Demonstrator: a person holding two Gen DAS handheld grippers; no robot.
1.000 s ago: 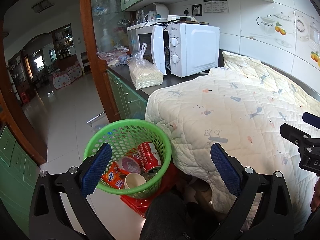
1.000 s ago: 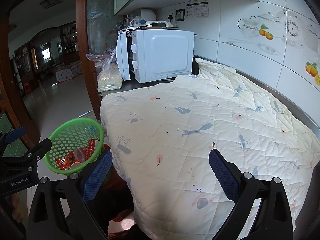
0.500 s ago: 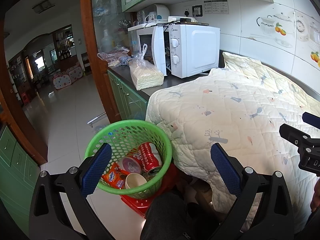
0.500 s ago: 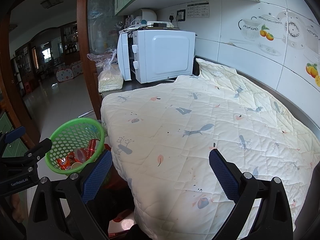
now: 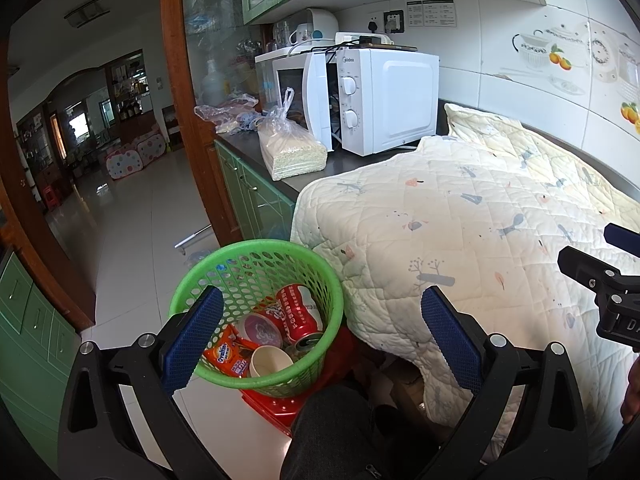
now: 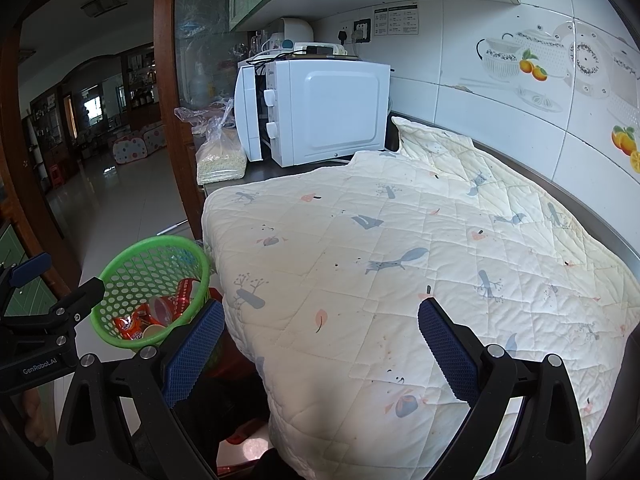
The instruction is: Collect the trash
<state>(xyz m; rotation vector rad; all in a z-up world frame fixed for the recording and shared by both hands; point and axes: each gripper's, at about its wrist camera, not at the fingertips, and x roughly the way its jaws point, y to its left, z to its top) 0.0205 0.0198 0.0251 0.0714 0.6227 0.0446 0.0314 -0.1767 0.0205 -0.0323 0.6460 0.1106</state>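
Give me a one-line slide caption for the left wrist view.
Open left tool above a green basket holding a red can, cup and snack wrapper, beside a quilt-covered counter.

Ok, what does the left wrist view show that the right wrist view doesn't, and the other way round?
Only the left wrist view shows down into the basket: red can, orange packet, paper cup, plus the microwave front with its dials. Only the right wrist view shows the near part of the quilt, with no trash on it. Both share the basket, quilt, microwave and bagged stack; left gripper and right gripper are open and empty.
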